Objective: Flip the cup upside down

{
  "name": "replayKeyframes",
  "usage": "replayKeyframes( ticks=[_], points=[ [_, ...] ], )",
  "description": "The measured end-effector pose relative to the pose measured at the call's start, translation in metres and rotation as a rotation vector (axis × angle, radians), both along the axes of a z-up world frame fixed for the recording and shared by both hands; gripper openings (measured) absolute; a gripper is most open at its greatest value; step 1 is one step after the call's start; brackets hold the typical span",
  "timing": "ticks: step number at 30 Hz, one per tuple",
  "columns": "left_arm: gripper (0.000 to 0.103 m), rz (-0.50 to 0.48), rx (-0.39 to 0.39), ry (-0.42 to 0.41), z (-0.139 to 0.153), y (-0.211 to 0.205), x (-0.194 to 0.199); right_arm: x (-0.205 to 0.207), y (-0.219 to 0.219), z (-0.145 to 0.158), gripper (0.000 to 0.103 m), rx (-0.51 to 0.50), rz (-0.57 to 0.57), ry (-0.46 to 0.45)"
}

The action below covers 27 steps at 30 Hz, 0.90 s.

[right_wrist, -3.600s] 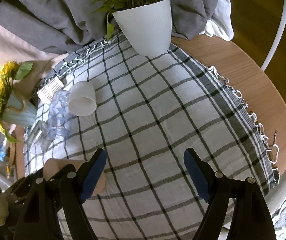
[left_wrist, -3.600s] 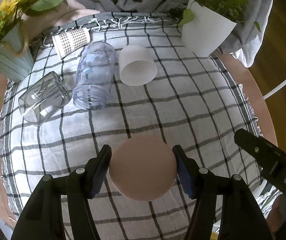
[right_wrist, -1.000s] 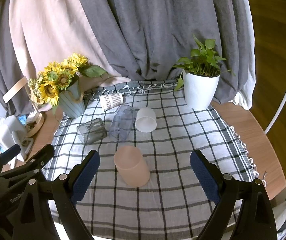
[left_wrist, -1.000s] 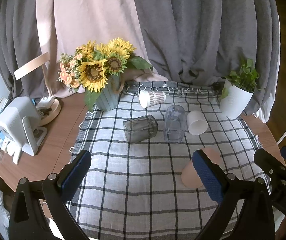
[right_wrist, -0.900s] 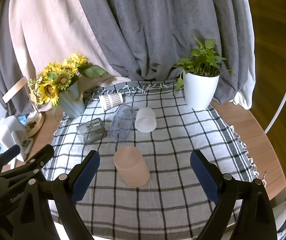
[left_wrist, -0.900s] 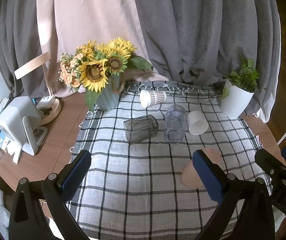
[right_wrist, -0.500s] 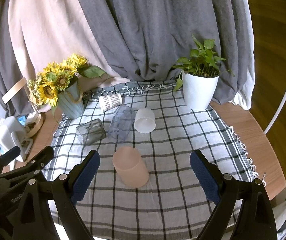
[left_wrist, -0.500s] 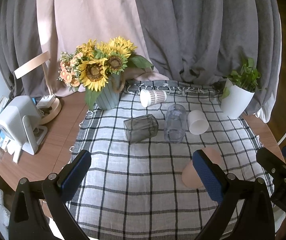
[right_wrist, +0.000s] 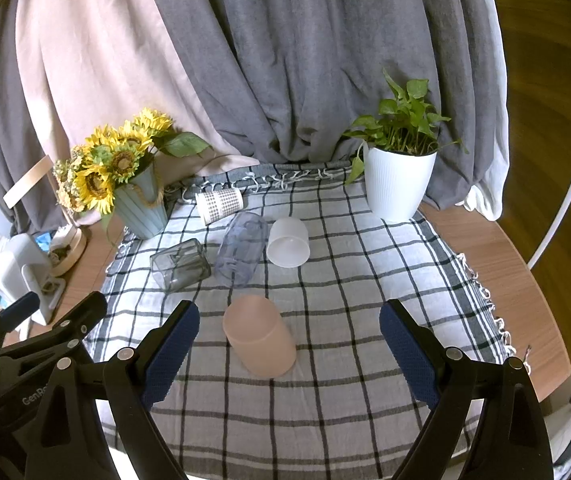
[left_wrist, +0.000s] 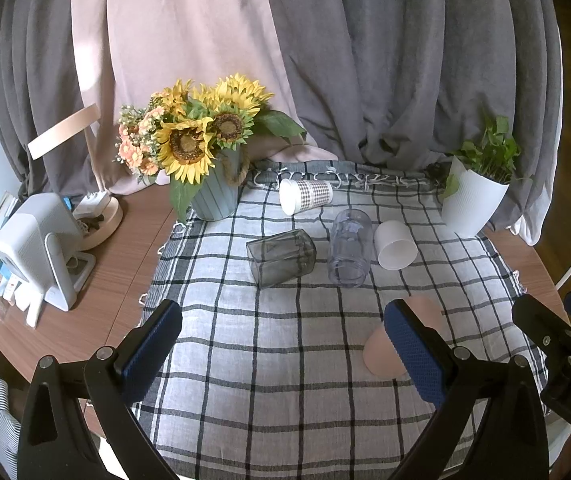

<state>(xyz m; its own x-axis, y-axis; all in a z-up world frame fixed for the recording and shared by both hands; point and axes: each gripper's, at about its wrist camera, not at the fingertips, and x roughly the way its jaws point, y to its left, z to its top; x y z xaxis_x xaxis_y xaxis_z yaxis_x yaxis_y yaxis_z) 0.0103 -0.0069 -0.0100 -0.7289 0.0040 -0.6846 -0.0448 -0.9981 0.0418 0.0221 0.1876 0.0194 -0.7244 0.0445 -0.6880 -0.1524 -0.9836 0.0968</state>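
Note:
A pink cup (right_wrist: 259, 336) stands upside down, base up, on the checked cloth (right_wrist: 345, 280); in the left wrist view (left_wrist: 381, 354) my right finger partly hides it. My left gripper (left_wrist: 281, 354) is open and empty, held back above the cloth's near edge. My right gripper (right_wrist: 289, 354) is open and empty, with the pink cup standing between and beyond its fingers. Further back lie a white cup (right_wrist: 288, 242), a clear bottle-like cup (right_wrist: 241, 256), a grey square glass (right_wrist: 179, 264) and a patterned paper cup (right_wrist: 219, 202), all on their sides.
A sunflower vase (right_wrist: 141, 204) stands at the back left and a white plant pot (right_wrist: 397, 184) at the back right. A white device (left_wrist: 37, 248) and a lamp base (left_wrist: 97, 216) sit on the wooden table (left_wrist: 117, 280) to the left. Curtains hang behind.
3.6 s ago my left gripper was closed around the pink cup close above the cloth. It has since let go and both grippers have pulled back and up. In the last second almost nothing moves.

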Motion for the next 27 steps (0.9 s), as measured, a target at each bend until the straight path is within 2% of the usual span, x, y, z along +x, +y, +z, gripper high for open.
replayKeyframes(
  ticks=[27],
  points=[
    [0.103, -0.003, 0.002, -0.001, -0.0005, -0.0004, -0.0021, -0.0019, 0.0012, -0.0011, 0.092, -0.002, -0.003, 0.001]
  ],
)
